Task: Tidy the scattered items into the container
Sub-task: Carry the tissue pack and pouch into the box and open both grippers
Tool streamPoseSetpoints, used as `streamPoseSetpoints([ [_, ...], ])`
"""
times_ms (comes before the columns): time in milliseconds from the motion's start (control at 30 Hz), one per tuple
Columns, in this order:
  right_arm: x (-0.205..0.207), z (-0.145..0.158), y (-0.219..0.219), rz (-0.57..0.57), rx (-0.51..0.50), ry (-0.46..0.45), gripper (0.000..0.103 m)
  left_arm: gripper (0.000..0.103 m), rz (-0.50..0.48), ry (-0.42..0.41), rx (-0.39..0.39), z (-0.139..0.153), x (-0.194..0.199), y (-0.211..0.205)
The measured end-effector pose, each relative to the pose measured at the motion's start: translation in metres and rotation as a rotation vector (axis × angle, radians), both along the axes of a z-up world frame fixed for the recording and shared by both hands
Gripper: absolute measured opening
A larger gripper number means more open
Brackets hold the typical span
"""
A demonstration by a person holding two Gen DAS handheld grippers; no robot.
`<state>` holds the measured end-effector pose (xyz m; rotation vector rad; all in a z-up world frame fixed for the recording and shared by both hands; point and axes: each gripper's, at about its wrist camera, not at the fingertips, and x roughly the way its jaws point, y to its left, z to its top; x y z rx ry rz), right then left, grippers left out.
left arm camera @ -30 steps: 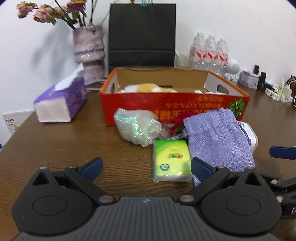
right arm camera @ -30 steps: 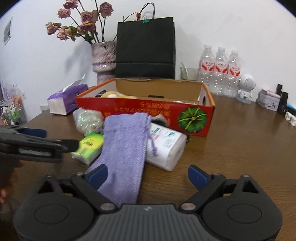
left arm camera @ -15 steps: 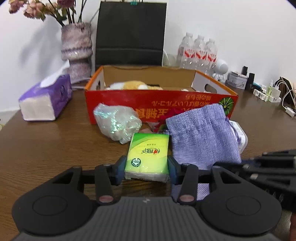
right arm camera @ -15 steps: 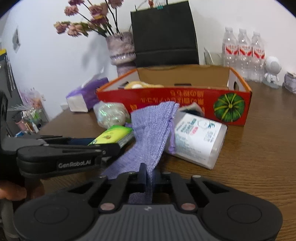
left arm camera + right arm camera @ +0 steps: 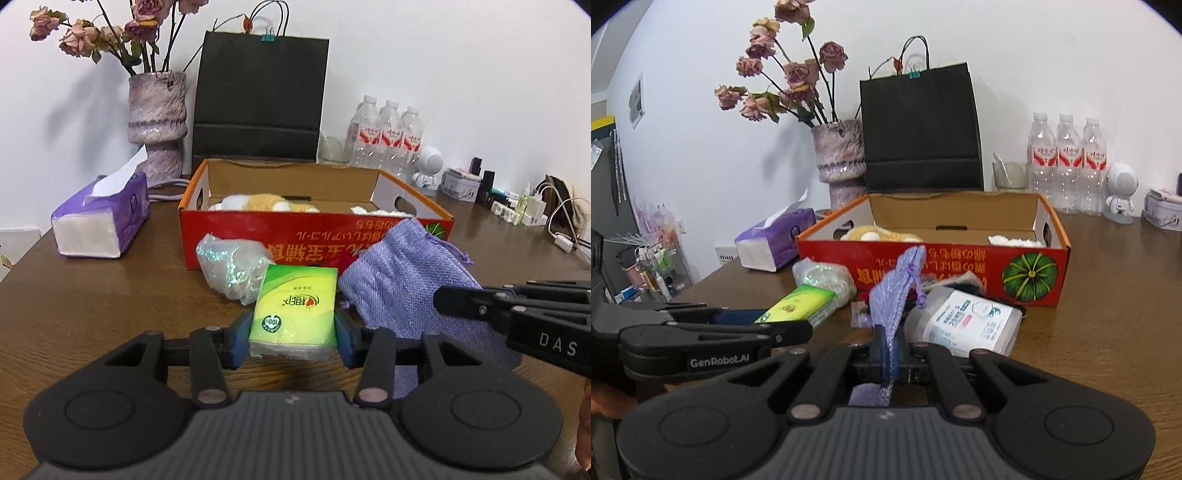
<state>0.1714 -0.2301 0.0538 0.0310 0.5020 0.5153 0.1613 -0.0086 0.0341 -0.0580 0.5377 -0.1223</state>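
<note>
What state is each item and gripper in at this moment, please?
Left gripper: shut on green tissue pack.
Right gripper: shut on purple woven pouch.
Red cardboard box: open-topped, partly filled.
White wipes canister: lying on its side.
Iridescent plastic bag: crumpled, on table.

The tissue pack (image 5: 293, 308) lies before the cardboard box (image 5: 314, 236) on the bench (image 5: 92, 295), pouch (image 5: 410, 284) to its right (wrapped bundle (image 5: 231, 267) left).
</note>
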Motion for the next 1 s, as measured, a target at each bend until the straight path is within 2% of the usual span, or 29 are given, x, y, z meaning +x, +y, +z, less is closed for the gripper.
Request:
streamPoseSetpoints([
  [267,0.001,0.035,-0.001,-0.003,-0.003,-0.084,0.002,0.047,-0.007,-0.051,-0.002,0.027,0.003,-0.005],
  [500,0.02,0.072,-0.005,-0.046,0.006,-0.167,0.002,0.047,-0.003,-0.09,-0.006,0.05,0.028,-0.01],
  [733,0.072,0.089,-0.001,-0.109,0.042,-0.183,0.002,0.047,0.025,-0.107,-0.063,0.063,0.08,-0.01],
  [833,0.102,0.088,0.001,-0.122,0.077,-0.173,0.002,0.047,0.039,-0.113,-0.07,0.063,0.107,-0.011],
  [1000,0.149,0.076,0.004,-0.118,0.133,-0.128,0.002,0.047,0.077,-0.106,-0.125,0.056,0.146,-0.005],
])
